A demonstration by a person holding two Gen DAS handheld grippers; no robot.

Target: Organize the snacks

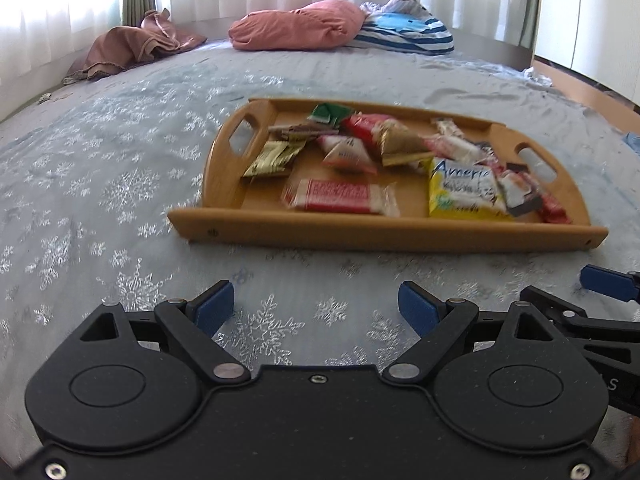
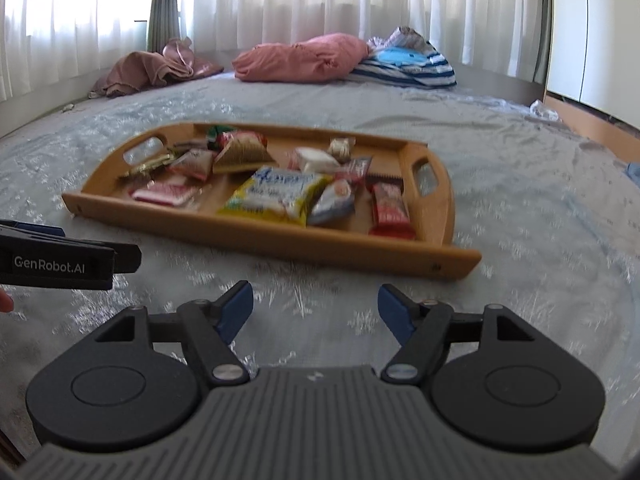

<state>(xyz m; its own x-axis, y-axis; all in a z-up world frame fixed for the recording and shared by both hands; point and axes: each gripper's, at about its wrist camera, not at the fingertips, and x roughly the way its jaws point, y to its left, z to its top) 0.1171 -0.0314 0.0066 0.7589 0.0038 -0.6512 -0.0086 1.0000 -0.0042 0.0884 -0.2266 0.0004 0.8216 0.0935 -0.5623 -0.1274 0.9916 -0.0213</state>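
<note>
Left gripper (image 1: pixel 316 308) and right gripper (image 2: pixel 316 308): blue-padded jaws apart, nothing between them, both above the pale snowflake-patterned bedspread (image 1: pixel 100 184). Beyond them lies the oblong wooden tray (image 1: pixel 384 232), holding the wrapped snacks (image 2: pixel 276 194). Pink pillow (image 1: pixel 296 26) at far edge.
</note>
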